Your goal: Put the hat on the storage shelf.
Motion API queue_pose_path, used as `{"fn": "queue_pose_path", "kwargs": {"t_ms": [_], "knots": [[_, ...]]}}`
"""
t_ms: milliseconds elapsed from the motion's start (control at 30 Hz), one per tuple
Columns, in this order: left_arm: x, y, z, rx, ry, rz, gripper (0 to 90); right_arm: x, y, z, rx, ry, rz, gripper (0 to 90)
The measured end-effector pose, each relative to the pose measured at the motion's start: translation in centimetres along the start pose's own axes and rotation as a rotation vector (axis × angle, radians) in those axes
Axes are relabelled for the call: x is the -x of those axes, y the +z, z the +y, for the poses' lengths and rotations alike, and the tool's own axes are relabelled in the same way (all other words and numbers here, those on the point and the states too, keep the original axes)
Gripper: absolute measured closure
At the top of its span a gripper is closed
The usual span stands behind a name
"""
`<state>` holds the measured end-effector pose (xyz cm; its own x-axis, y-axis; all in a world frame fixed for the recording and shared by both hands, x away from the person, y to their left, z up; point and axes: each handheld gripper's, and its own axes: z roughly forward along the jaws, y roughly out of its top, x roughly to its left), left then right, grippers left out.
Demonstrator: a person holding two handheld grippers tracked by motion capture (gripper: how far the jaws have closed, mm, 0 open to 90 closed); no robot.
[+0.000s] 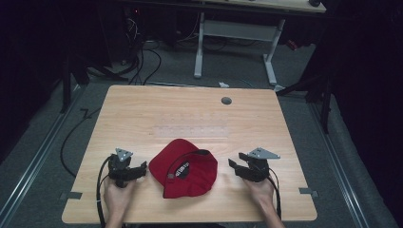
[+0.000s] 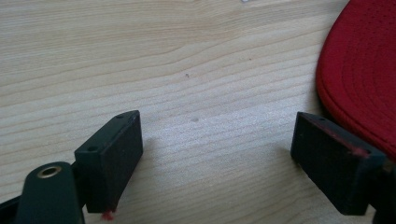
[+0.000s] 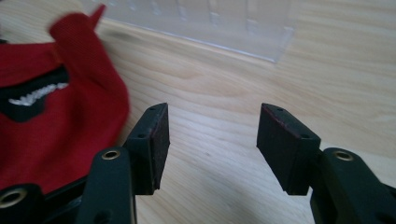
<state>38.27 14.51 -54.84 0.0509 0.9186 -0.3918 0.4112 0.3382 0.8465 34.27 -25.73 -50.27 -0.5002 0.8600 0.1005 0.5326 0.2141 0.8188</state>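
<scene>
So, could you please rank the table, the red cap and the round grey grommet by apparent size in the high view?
1. Wooden table, by far the largest.
2. Red cap, lying between the two grippers.
3. Round grey grommet, smallest, though it lies farther from the camera.

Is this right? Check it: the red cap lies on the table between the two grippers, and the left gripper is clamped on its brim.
Not quite. The red cap lies between them, but the left gripper is open, with bare table between its jaws; the left gripper view shows it.

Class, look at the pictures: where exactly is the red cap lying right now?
In the high view the red cap lies on the wooden table near its front edge, between the left tongs and right tongs, untouched by either.
</scene>
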Motion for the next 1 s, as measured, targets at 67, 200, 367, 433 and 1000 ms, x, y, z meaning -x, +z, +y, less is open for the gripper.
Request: {"fn": "queue_pose_path", "kwargs": {"t_ms": [67, 200, 367, 433, 1000], "knots": [[0.0, 0.0, 0.0, 0.0, 0.0, 0.0, 17.0, -0.1, -0.1, 0.2, 0.006, -0.007, 0.009, 42.9], [0.0, 0.0, 0.0, 0.0, 0.0, -0.001, 17.0, -1.0, -0.1, 1.4, 0.016, -0.032, 0.067, 40.7], [0.0, 0.0, 0.0, -0.001, 0.002, -0.003, 17.0, -2.4, 0.7, 2.5, 0.012, -0.066, 0.124, 38.7], [0.0, 0.0, 0.0, -0.002, 0.002, -0.004, 17.0, -2.8, 1.2, 2.9, 0.006, -0.075, 0.142, 38.2], [0.0, 0.0, 0.0, -0.002, 0.002, -0.004, 17.0, -5.7, 6.8, 5.0, -0.082, -0.118, 0.221, 37.6]]}}
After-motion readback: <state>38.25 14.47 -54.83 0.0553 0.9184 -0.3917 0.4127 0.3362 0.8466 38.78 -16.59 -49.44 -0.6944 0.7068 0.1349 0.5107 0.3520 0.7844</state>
